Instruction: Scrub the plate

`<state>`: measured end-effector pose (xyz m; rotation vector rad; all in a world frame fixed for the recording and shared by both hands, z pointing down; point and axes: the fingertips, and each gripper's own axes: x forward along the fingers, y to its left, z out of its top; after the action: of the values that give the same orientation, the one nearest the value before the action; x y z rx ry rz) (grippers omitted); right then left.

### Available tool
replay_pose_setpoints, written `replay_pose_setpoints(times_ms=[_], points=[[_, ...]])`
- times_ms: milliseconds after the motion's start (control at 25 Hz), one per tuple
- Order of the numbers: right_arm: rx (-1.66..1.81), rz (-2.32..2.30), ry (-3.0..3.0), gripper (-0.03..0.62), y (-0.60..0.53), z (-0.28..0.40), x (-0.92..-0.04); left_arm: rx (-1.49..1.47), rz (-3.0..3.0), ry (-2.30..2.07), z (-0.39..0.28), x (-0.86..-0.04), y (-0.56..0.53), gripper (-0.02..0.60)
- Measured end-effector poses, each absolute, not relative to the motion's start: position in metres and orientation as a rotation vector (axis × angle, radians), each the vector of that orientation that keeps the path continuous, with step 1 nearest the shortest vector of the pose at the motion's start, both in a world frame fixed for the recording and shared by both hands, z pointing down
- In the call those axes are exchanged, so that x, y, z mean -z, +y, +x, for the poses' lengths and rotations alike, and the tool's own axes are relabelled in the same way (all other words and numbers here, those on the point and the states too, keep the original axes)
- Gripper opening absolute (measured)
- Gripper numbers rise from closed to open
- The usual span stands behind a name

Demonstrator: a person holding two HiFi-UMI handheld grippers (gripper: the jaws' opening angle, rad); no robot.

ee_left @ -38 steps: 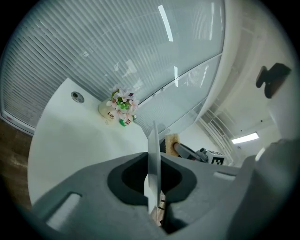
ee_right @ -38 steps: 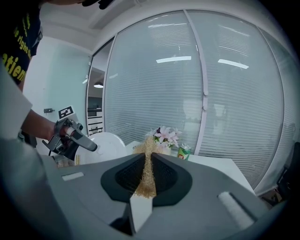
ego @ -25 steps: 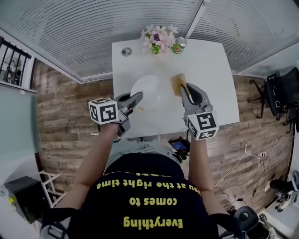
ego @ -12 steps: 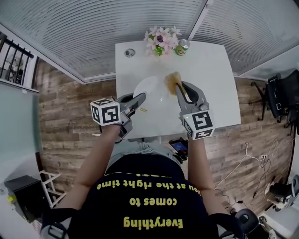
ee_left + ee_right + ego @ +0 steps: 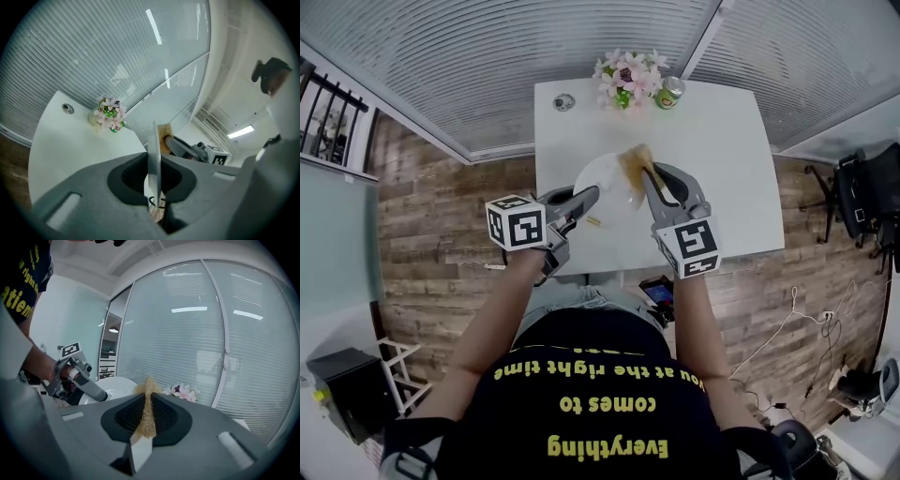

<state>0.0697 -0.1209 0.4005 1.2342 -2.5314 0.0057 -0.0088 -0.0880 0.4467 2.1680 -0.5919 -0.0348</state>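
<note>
A white plate (image 5: 605, 180) is over the white table (image 5: 722, 187), and my left gripper (image 5: 589, 195) is shut on its near-left rim. In the left gripper view the plate (image 5: 154, 154) stands edge-on between the jaws. My right gripper (image 5: 649, 174) is shut on a tan fibrous scrubbing pad (image 5: 635, 163), which lies against the plate's upper right part. The pad (image 5: 147, 411) shows pinched between the right jaws, with the plate (image 5: 115, 386) and the left gripper (image 5: 80, 378) beyond it to the left. Behind the plate's edge, the pad (image 5: 163, 139) shows again.
A pot of pink flowers (image 5: 629, 79) and a green can (image 5: 669, 92) stand at the table's far edge, with a small round fitting (image 5: 563, 101) to their left. A small yellowish stick (image 5: 593, 221) lies on the table by the plate. Window blinds lie beyond the table.
My right gripper has carried the pad leftward, from beside the plate's right rim onto the plate. The left gripper keeps its hold on the rim.
</note>
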Motion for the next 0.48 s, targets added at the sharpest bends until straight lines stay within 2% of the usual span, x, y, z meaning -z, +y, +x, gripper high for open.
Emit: replay_pose_setpoints(times_ms=[480], points=[[0.020,1.162,-2.577,0.043,-0.113,0.046,-0.397,0.034,2.163,-0.575,-0.006,-0.449,-0.087,0.021]])
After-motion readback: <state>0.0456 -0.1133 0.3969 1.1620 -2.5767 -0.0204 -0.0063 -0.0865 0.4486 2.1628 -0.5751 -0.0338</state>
